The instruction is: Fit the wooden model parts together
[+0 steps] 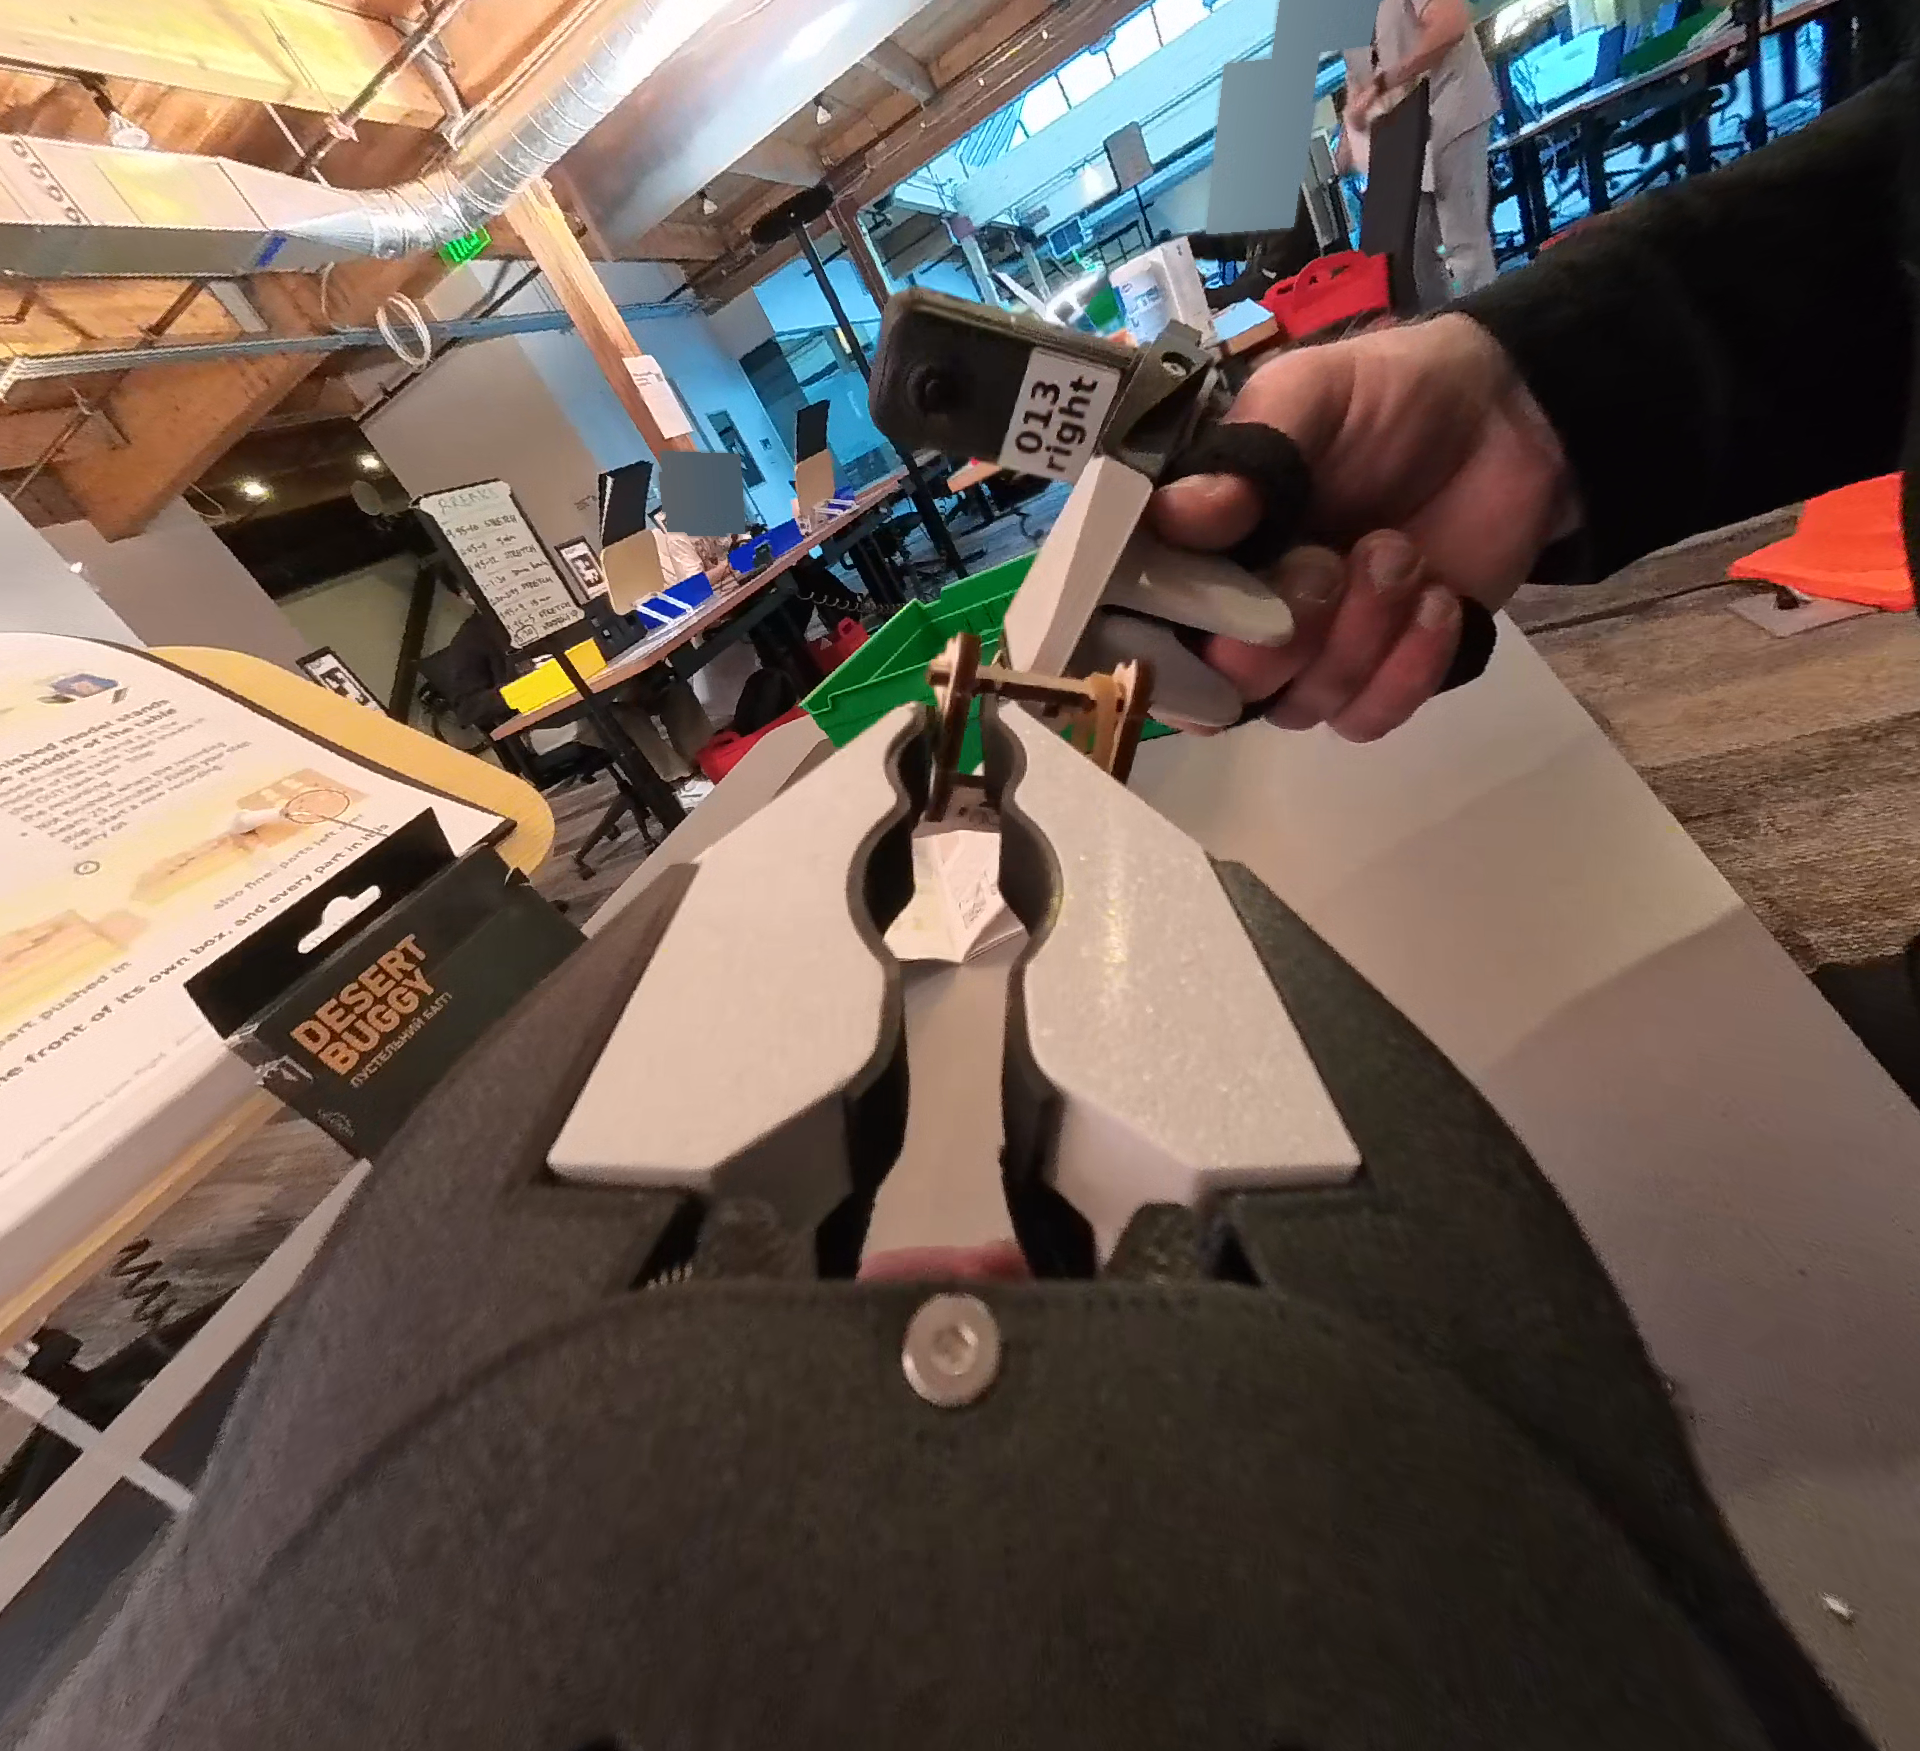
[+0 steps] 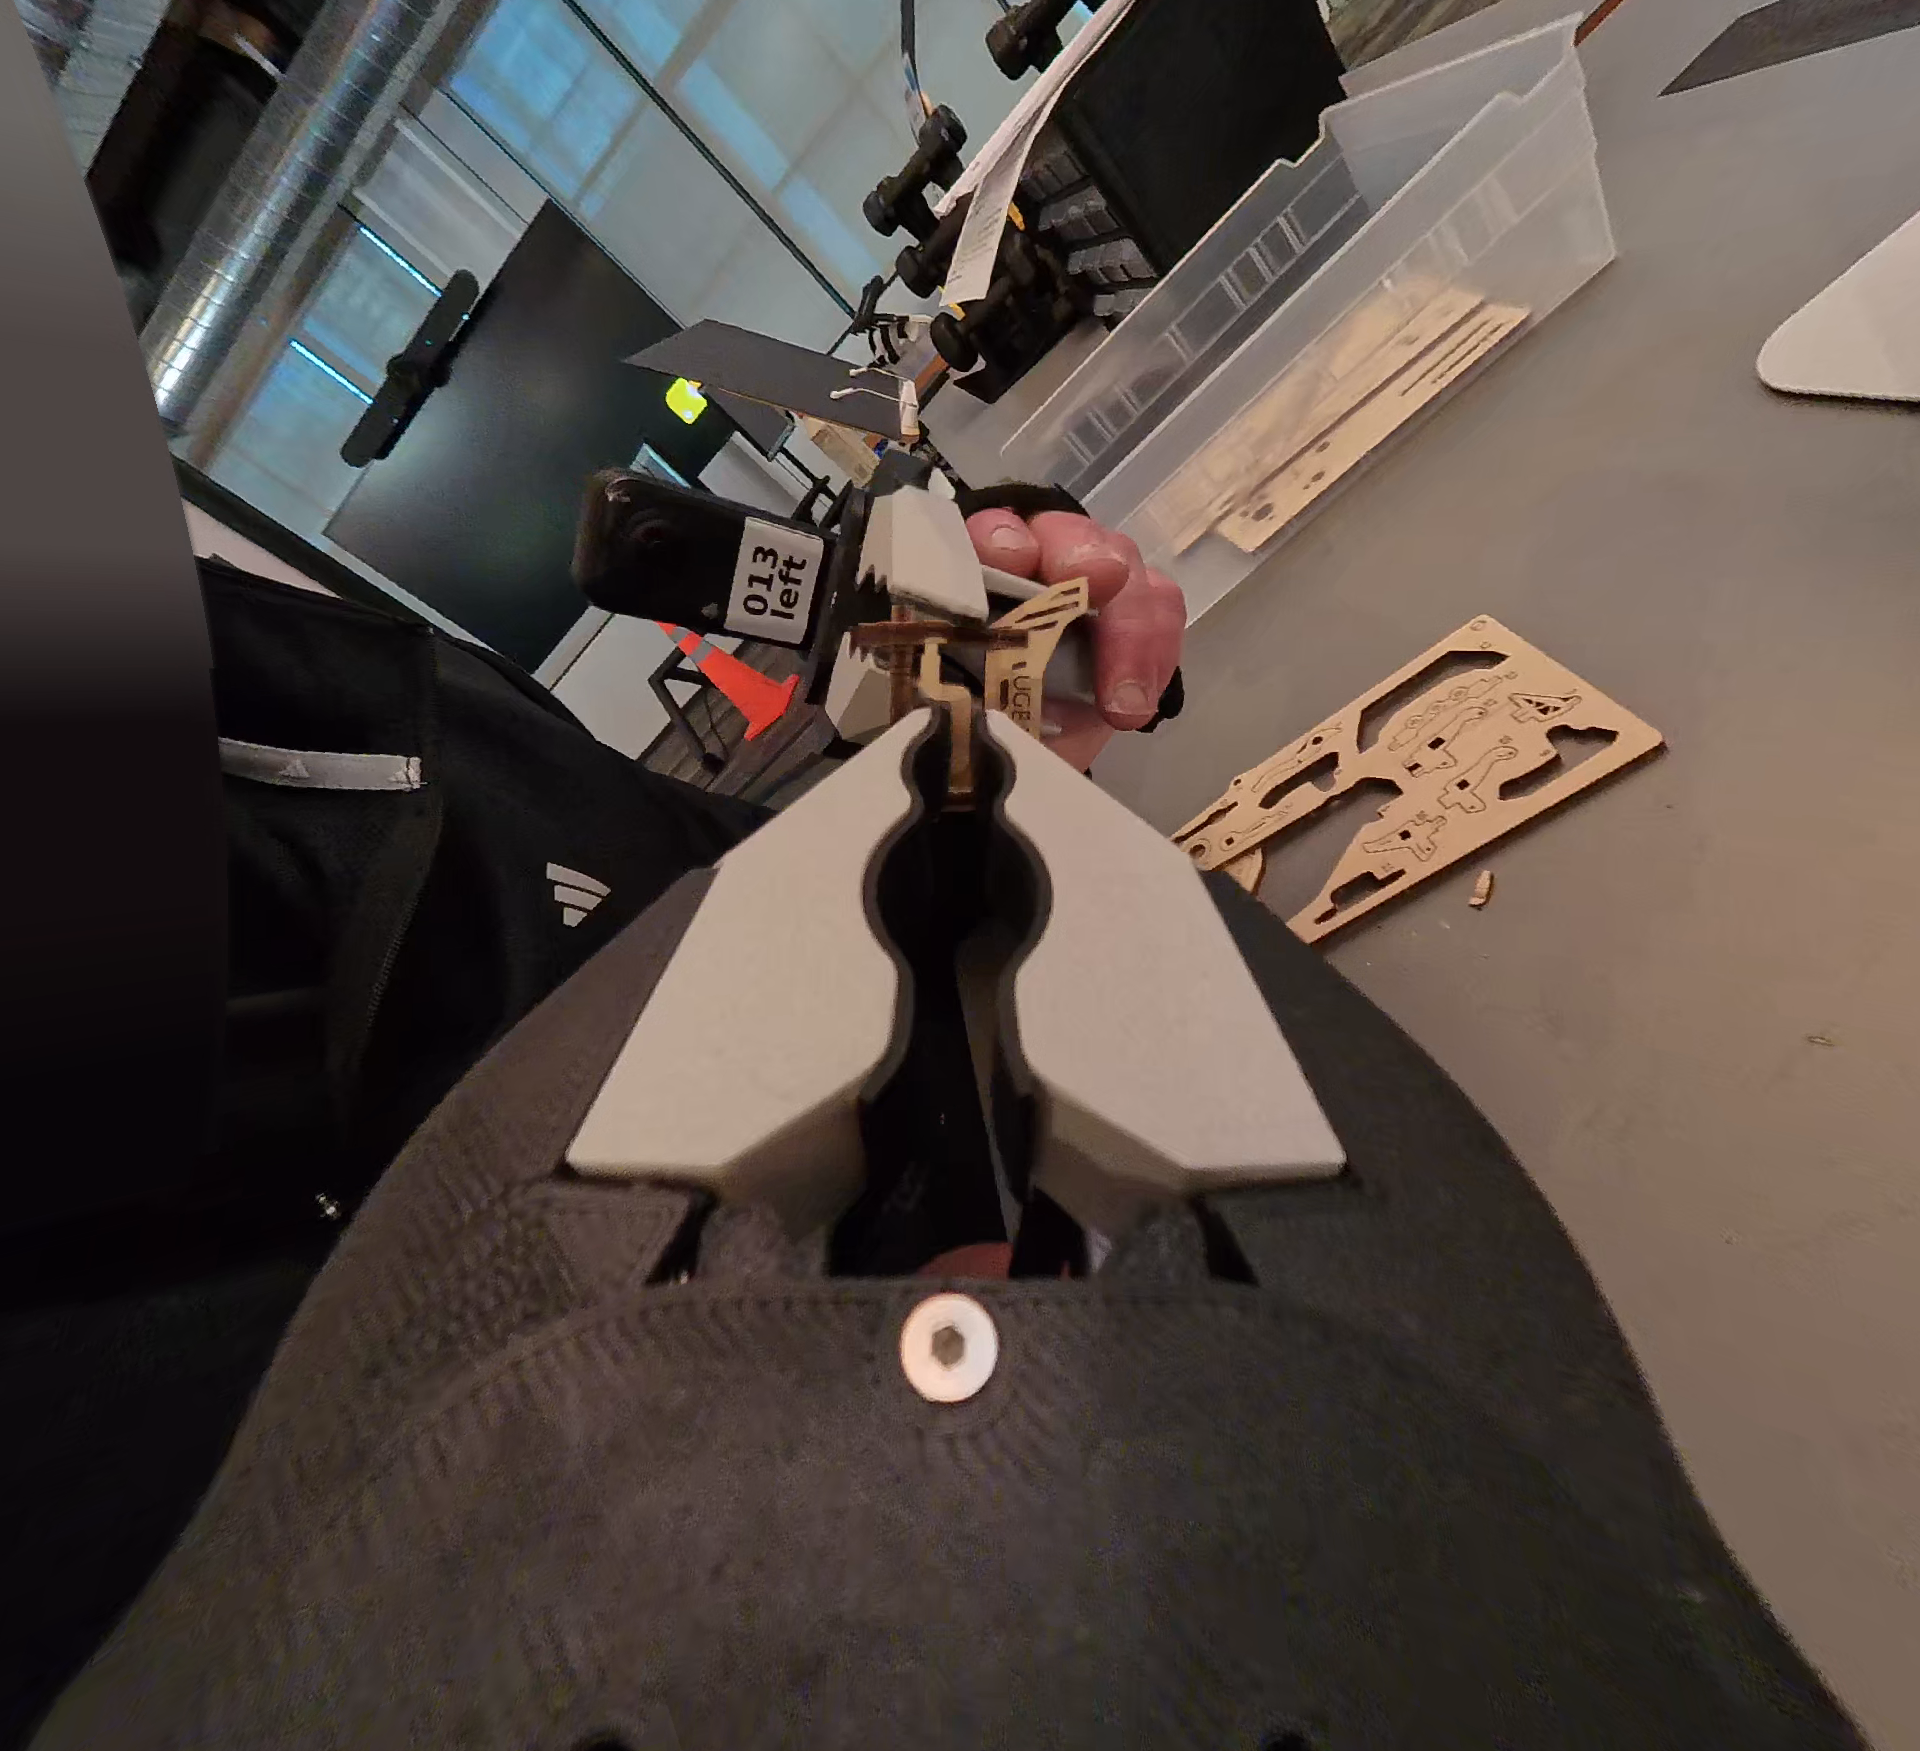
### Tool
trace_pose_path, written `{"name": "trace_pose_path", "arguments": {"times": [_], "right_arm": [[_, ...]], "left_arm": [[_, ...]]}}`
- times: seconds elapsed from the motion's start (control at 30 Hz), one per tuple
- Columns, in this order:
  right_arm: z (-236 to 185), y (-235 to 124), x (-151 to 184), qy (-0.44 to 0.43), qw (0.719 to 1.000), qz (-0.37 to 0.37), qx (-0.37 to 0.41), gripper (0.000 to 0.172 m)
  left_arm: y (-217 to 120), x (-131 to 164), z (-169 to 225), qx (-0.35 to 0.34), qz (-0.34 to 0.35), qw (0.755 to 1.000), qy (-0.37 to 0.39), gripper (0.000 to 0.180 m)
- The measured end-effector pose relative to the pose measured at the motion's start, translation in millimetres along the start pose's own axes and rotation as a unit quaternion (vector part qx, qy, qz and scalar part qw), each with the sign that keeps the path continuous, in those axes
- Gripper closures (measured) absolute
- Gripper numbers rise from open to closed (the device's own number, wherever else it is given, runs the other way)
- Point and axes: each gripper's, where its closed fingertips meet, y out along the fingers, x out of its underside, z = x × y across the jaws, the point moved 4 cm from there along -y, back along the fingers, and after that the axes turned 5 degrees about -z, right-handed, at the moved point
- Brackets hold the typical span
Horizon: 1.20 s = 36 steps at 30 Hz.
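Grey desk surface is carrying two things near its far edge: one clear plastic bin with wooden sheets lying inside, and one punched-out wooden parts sheet lying flat beside it. One small wood chip is lying just beside that sheet.

Both tools are meeting above the desk on one wooden model assembly. The left hand-held gripper is standing narrow, its pads pressing on a disc-shaped wooden piece at one end. The right hand-held gripper is likewise standing narrow, clamping a flat bent wooden piece at the other end.

Joints between the pieces are too small to make out. Each holding hand is partly hiding the model, and a dark sleeve is cutting off the view's left side.
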Motion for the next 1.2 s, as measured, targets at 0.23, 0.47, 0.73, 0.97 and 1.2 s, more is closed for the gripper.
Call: {"name": "trace_pose_path", "arguments": {"times": [0.23, 0.47, 0.73, 0.97, 1.2], "right_arm": [[3, 0, 0, -0.024, 0.999, -0.011, 0.036, 0.171], [9, 0, 0, -0.036, 0.997, -0.014, 0.067, 0.171], [14, 1, -1, -0.081, 0.988, -0.032, 0.129, 0.171], [13, 3, -1, -0.121, 0.978, -0.054, 0.162, 0.171], [16, 2, 0, -0.159, 0.958, -0.101, 0.217, 0.171]], "left_arm": [[-2, 5, -3, 0.020, -0.007, 0.999, -0.028, 0.164], [-4, 3, -6, 0.064, 0.022, 0.991, -0.112, 0.152], [2, 8, -2, 0.070, 0.005, 0.991, -0.118, 0.160], [2, 9, -4, 0.062, 0.008, 0.991, -0.119, 0.168], [4, 16, -2, 0.048, -0.022, 0.995, -0.084, 0.172]]}}
